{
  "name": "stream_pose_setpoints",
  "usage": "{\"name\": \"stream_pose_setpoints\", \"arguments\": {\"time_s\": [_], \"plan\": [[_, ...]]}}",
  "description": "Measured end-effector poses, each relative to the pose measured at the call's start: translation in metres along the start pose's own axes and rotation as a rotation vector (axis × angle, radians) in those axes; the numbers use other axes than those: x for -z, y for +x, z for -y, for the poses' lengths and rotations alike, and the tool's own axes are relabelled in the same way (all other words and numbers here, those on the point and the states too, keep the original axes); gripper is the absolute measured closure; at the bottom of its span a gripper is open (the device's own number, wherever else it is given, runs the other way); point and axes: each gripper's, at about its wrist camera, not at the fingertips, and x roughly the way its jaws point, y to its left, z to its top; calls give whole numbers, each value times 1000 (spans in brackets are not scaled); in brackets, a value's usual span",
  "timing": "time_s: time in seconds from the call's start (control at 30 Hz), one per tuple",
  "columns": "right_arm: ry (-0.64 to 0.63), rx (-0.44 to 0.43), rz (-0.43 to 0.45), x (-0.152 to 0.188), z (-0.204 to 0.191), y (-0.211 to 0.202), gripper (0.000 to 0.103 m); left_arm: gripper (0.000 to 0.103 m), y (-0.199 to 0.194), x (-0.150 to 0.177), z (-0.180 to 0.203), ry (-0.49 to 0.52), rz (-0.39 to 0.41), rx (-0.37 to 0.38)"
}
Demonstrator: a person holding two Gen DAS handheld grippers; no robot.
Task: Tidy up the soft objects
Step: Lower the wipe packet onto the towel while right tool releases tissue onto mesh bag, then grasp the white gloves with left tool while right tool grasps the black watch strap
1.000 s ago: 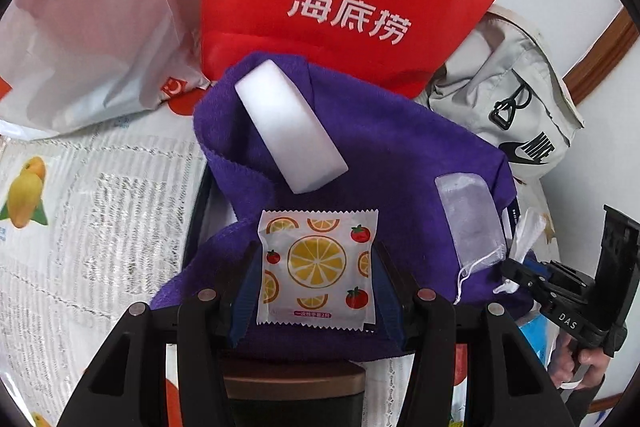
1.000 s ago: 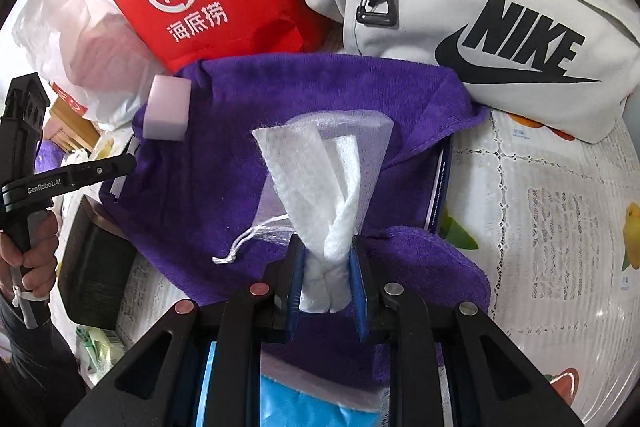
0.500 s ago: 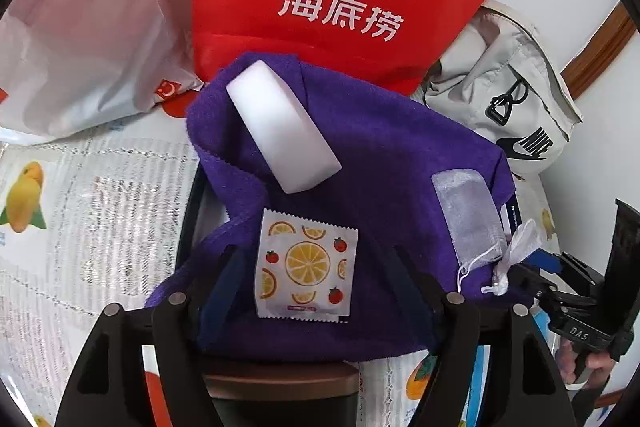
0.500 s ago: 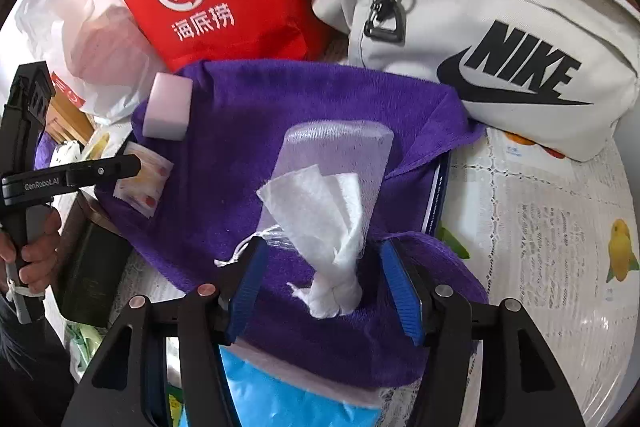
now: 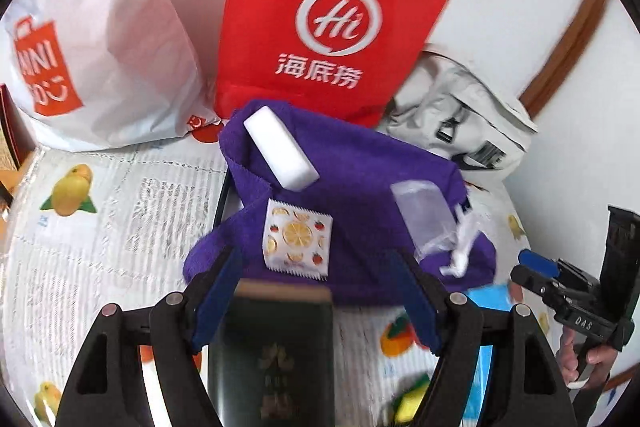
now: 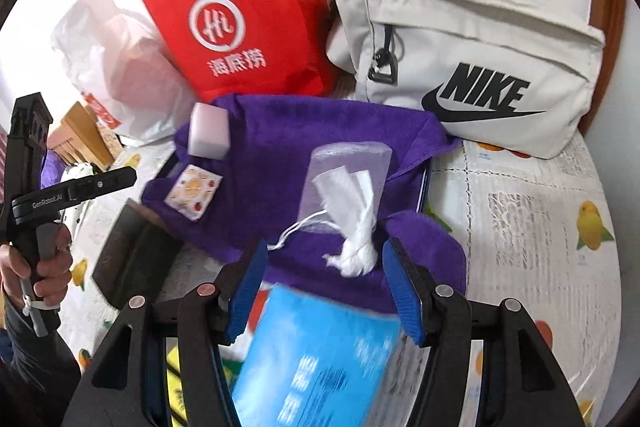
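1. Surface first: the table [image 5: 120, 195] has a white lace-look cover printed with fruit, and there's a white wall behind it. In the left wrist view, going left to right along the back, there's a white shopping bag [image 5: 104, 39] at 10 o'clock, a red paper bag [image 5: 332, 27] at 12, and a pale grey backpack [image 5: 460, 107] at 2.
2. The purple towel [image 5: 360, 179] is spread mid-table, right in front of the red bag. On it, left to right: a white foam block [image 5: 280, 151], a fruit-print packet [image 5: 298, 239], then a clear mesh pouch [image 5: 424, 219] with a knotted white cloth [image 6: 356, 227] poking out.
3. The left gripper [image 5: 316, 291] has its jaws wide, holding nothing. The packet lies flat just past the tips, toward 12, not touched. A dark box [image 5: 276, 355] sits under the jaws at 6.
4. The right gripper [image 6: 324, 283] is also spread wide and empty. The cloth's knot sits between the blue pads [image 6: 400, 287] without touching them, with the pouch beyond at 12. A blue package [image 6: 320, 351] is below at 6.
5. Each view catches the other gripper at its edge, held in a hand [image 6: 40, 267].
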Motion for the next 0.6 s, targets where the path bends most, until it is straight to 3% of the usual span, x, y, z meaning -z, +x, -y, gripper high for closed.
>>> {"name": "stream_pose_setpoints", "arguments": {"time_s": [0.27, 0.6], "plan": [[-7, -20, 28, 43, -25, -41, 43, 28, -36, 44, 7, 10, -45, -64], [3, -35, 30, 102, -49, -67, 43, 28, -60, 121, 8, 29, -99, -55]]}}
